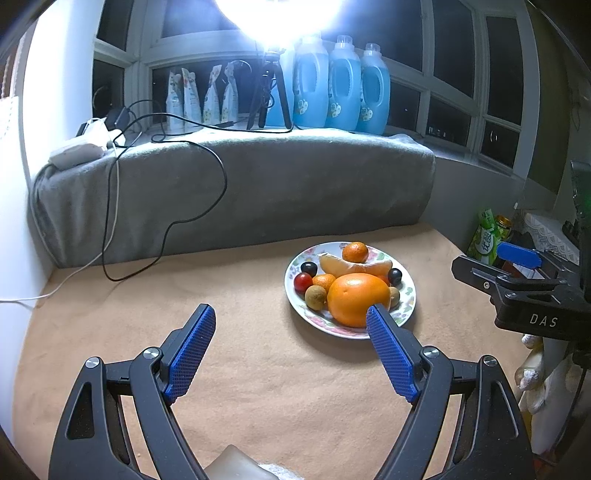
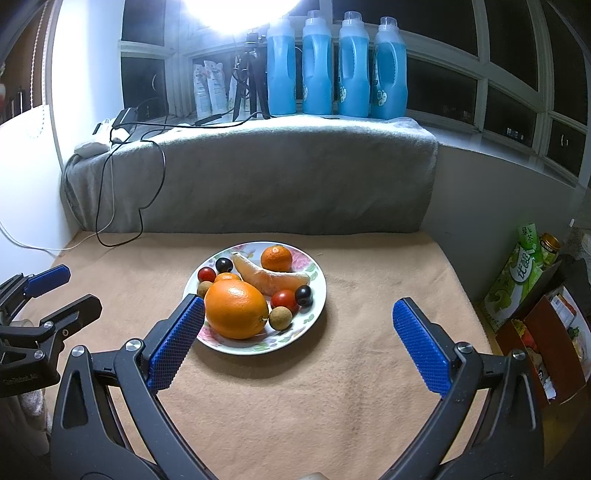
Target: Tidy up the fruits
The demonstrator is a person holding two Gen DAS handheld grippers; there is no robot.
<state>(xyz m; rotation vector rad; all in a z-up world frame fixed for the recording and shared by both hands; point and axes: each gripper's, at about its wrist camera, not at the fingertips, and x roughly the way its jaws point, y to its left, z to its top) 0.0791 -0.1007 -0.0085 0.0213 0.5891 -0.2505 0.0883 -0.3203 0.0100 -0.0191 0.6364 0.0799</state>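
The floral plate (image 2: pixel 317 291) of fruit sits on the table just ahead of both hand-held grippers, left (image 1: pixel 291 317) and right (image 2: pixel 297 314), each spread wide and holding nothing (a big orange (image 2: pixel 236 308) nearest, glossy, among small fruits).

We see harsh lamp (image 1: pixel 277 14) glare blown out at top centre, both views. Windows (image 2: pixel 517 55) black. Desk (image 2: pixel 332 387) evenly lit, soft shadows toward us. Strong fisheye bending, dark vignette at corners; centre sharp.

Floral-rimmed white plate (image 2: pixel 317 291); bright orange (image 2: pixel 236 308); tan cloth (image 2: pixel 332 387); grey blanket (image 2: pixel 258 177); blue bottles (image 2: pixel 336 66) at upper centre.
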